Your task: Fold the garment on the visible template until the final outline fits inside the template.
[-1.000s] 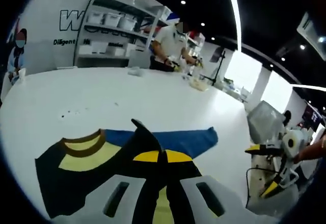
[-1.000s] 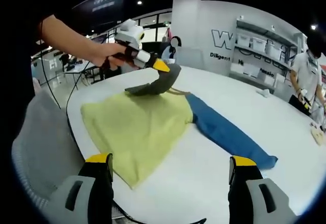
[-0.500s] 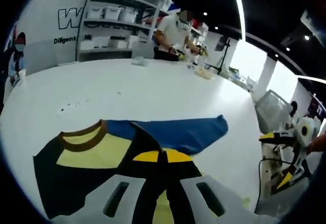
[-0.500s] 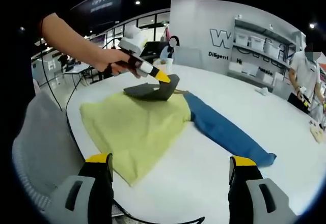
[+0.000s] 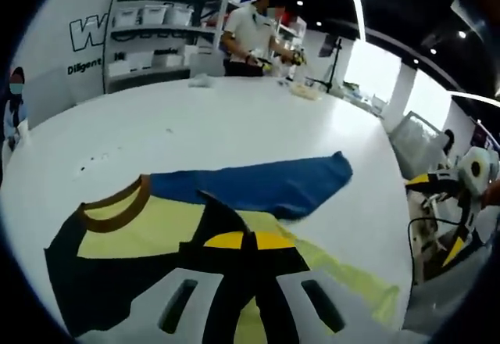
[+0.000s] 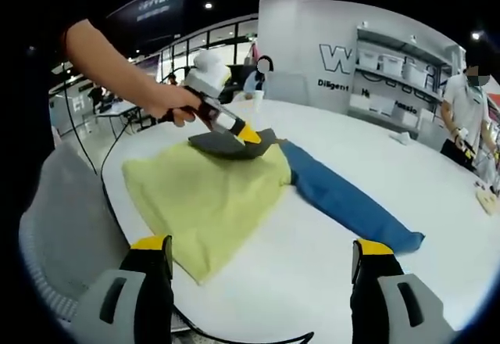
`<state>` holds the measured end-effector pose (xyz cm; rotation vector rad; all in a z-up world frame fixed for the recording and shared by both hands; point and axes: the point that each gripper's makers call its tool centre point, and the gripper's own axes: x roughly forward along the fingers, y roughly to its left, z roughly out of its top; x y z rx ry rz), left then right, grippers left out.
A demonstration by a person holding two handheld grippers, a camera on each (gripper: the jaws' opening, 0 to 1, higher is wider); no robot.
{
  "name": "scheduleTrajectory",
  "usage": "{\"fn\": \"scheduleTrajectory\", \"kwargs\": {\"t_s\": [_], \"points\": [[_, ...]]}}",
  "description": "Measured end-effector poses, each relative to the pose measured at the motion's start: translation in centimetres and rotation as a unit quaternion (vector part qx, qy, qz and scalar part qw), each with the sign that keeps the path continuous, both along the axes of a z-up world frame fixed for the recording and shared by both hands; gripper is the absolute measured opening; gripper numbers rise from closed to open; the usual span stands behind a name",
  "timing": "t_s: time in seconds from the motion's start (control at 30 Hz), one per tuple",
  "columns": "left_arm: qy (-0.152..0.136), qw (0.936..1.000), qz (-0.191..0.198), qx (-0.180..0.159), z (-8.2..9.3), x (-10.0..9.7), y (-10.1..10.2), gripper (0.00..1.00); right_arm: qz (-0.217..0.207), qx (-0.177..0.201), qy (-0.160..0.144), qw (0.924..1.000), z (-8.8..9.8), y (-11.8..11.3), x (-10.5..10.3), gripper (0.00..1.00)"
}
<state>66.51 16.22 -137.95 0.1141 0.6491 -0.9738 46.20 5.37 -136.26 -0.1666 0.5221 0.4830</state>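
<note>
A garment lies spread on the white table [image 5: 234,117]: yellow body [image 6: 211,195], blue sleeve [image 5: 266,188], brown collar [image 5: 117,207] and a black sleeve [image 6: 228,142] folded over onto the yellow. My left gripper [image 5: 244,241] is shut on the black sleeve fabric. In the right gripper view a hand holds this left gripper [image 6: 248,134] low over the top of the yellow body. My right gripper [image 6: 262,259] stands open near the table's edge, below the yellow hem, with nothing between its jaws. In the left gripper view the right gripper [image 5: 437,215] hangs off the table's right side.
A person [image 5: 248,35] works at the table's far end beside small items [image 5: 303,90]. Shelves with white bins [image 5: 156,23] line the back wall. A grey chair [image 6: 55,219] stands close to the table edge, and another seat [image 5: 410,137] is at the far side.
The left gripper has come down with the black sleeve, which now lies flatter on the yellow body. The right gripper has stayed open in place.
</note>
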Motion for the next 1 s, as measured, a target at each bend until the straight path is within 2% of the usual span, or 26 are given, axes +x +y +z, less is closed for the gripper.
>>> {"fn": "scheduleTrajectory", "kwargs": {"t_s": [0.17,0.43,0.53,0.7,1.0], "points": [[0.005,0.9998,-0.009,0.016,-1.3,-0.3,-0.3,0.01,0.004,0.001,0.003,1.0,-0.2,0.2,-0.2,0.94],[0.028,0.9994,-0.01,0.015,-2.3,-0.8,-1.2,0.01,0.003,0.003,0.006,1.0,-0.3,0.1,-0.3,0.94],[0.022,0.9995,-0.013,0.017,-2.4,-0.8,-1.3,0.01,0.001,0.003,0.006,1.0,-0.3,-0.1,-0.3,0.94],[0.043,0.9984,-0.035,-0.003,-2.5,-1.8,-2.2,0.05,-0.001,0.004,0.006,1.0,-0.4,-0.2,-0.4,0.94],[0.049,0.9981,-0.037,-0.001,-2.8,-2.3,-2.0,0.06,-0.003,0.005,0.005,1.0,-0.3,-0.1,-0.5,0.94]]}}
